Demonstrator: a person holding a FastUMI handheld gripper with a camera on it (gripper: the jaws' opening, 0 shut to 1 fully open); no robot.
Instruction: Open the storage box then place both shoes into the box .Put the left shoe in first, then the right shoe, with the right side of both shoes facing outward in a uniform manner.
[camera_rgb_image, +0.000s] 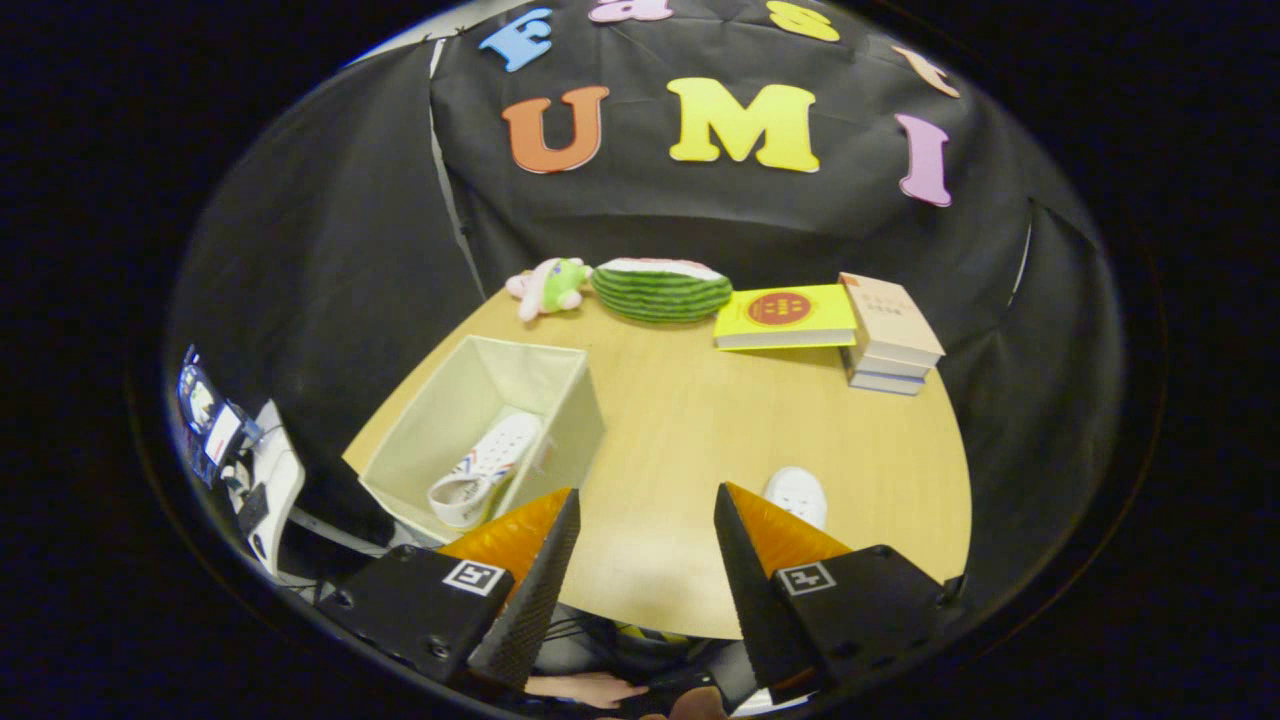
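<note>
An open cream fabric storage box stands on the wooden table, ahead and to the left of my fingers. One white shoe with coloured side stripes lies inside it, against the box's right wall. The other white shoe rests on the table just beyond my right finger, which hides most of it. My gripper hovers high above the table's near edge, open, with bare tabletop between the fingers.
At the table's far side sit a small plush toy, a watermelon-striped cushion, a yellow book and a stack of books. Equipment stands off the table to the left. A hand shows below the fingers.
</note>
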